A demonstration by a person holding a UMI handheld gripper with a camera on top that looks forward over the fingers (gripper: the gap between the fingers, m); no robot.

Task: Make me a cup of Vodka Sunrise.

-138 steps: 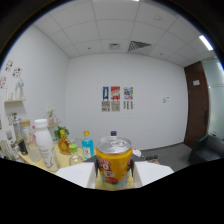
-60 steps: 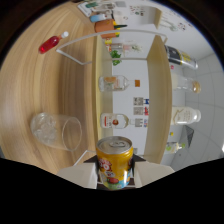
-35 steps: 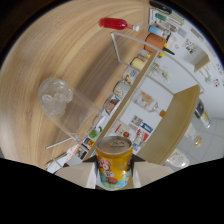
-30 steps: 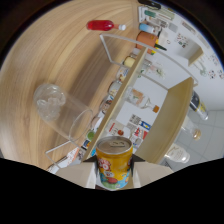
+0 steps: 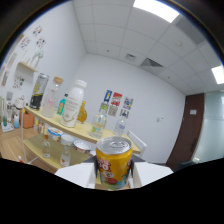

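White wall (image 5: 150, 85) and panel ceiling (image 5: 130, 30) fill most of the view, w/ lit ceiling lights at approx 1 o'clock. A dark brown door (image 5: 186, 131) stands at 3 o'clock from the can. Three small posters (image 5: 116, 100) hang on the wall at approx 12 o'clock above the can.

A wooden shelf (image 5: 65, 129) runs from 9 o'clock in toward the can, tilted in the view, carrying a row of bottles. Largest there is a white bottle (image 5: 73, 105) at approx 10 o'clock; left of it a clear bottle w/ tan cap (image 5: 51, 97) and a tall glass jar w/ dark contents (image 5: 38, 92). A small amber bottle (image 5: 82, 113) stands just right of the white bottle, then two clear bottles (image 5: 99, 123) nearer the can. Lower shelf level holds small glasses and cups, too blurred to tell apart.

Gripper (image 5: 114, 172) at 6 o'clock: both white fingers (image 5: 80, 174) press against the sides of a yellow-orange drink can (image 5: 114, 162), no gap seen either side. Can sits upright between the fingers, silver top w/ pull tab facing up, held in the air in front of the shelf end.
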